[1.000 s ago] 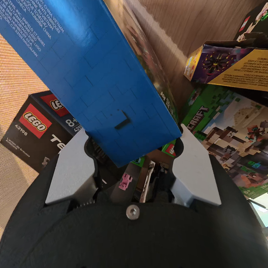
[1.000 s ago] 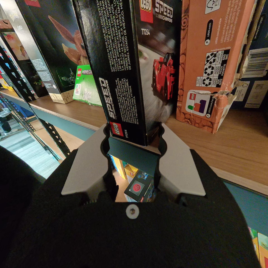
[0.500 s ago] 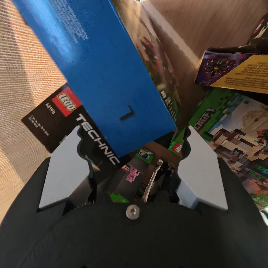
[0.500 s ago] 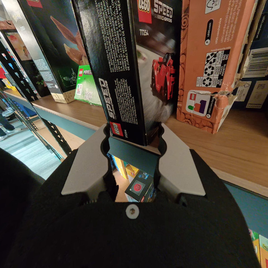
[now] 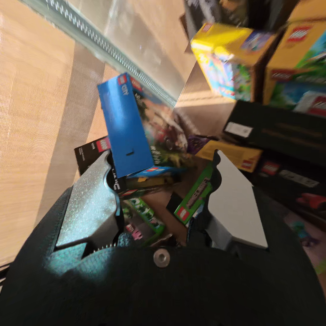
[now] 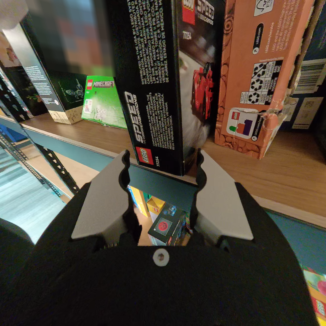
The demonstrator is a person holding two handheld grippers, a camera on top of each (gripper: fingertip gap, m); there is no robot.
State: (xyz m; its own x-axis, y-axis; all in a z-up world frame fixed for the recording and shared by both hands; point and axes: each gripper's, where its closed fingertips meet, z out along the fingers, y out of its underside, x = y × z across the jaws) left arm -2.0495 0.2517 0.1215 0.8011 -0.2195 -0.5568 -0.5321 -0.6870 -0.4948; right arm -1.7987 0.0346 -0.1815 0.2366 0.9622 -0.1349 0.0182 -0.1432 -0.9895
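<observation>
1. Pulling back, the left tongs [image 5: 161, 153] now hang released and empty. The blue box [image 5: 127, 127] that filled their gap a second ago stands clear at 11 o'clock, leaning in a heap of boxes.
2. On the right, the right tongs [image 6: 163, 153] stay at the black box [image 6: 155, 88], upright on the shelf [image 6: 264, 176] at 12 o'clock. A sliver of space now shows at each pad, so they no longer grip it.
3. Only the left view shows the heap, with a green box [image 5: 194, 194] at 4 o'clock of the blue one. Only the right view shows the shelf row and the torn orange box [image 6: 255, 79] at 2 o'clock.
</observation>
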